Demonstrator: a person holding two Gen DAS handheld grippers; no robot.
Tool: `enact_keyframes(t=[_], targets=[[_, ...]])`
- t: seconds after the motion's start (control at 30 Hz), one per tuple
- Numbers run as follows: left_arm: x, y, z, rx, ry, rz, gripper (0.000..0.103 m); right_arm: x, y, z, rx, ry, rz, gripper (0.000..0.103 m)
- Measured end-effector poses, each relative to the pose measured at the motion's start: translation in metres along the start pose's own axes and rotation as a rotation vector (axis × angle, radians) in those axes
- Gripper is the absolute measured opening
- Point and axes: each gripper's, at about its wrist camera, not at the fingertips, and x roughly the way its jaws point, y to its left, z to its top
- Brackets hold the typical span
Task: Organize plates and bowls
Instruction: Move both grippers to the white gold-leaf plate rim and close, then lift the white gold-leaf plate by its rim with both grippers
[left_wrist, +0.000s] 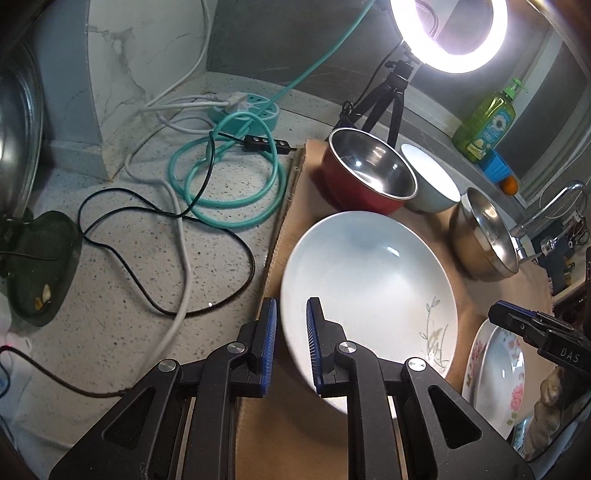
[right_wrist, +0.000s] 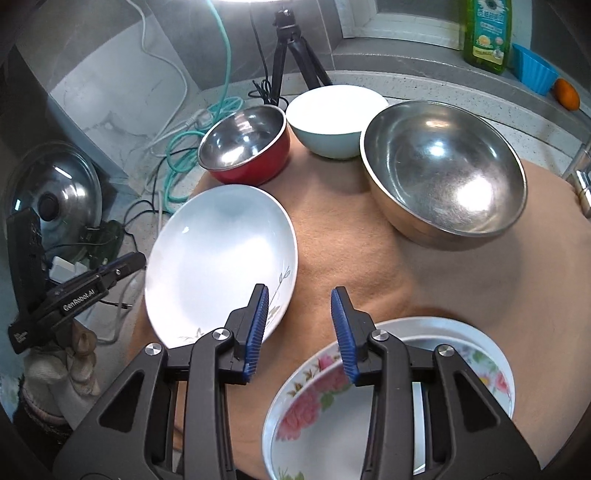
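Note:
A white plate (left_wrist: 369, 273) with a grey plant motif lies on the brown mat (left_wrist: 295, 435); it also shows in the right wrist view (right_wrist: 218, 258). My left gripper (left_wrist: 291, 317) is open, its jaws straddling the plate's near-left rim. My right gripper (right_wrist: 301, 306) is open above the mat, over the far rim of a floral plate (right_wrist: 314, 424) stacked on another plate (right_wrist: 491, 354). Behind stand a red steel-lined bowl (right_wrist: 247, 147), a pale blue bowl (right_wrist: 328, 118) and a large steel bowl (right_wrist: 447, 173).
Cables (left_wrist: 221, 177) and a teal power strip (left_wrist: 251, 107) lie on the speckled counter at left. A ring light on a tripod (left_wrist: 391, 96) stands behind the bowls. A dish soap bottle (left_wrist: 484, 122) is on the sill. A pot lid (right_wrist: 55, 192) leans at left.

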Motion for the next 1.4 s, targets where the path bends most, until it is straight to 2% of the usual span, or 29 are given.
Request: enact_keyframes(t=[0.13,0.47,1.0,1.4], targets=[[0.006,0.002,0.003,0.011,0.01,0.002,0.015,0.012,0.0,0.006,0.017,0.018,-0.013,0.037],[0.015,0.01,0.006,-0.014,0.033,-0.015,0.015,0.035,-0.004,0.015,0.067,0.075,0.022,0.017],[0.03,0.008,0.007,-0.018,0.078,-0.047,0.006,0.054,-0.004,0.019,0.071,0.104,0.037,0.007],[0.032,0.008,0.008,-0.018,0.081,-0.048,0.005,0.061,0.0,0.019,0.068,0.121,0.049,0.006]])
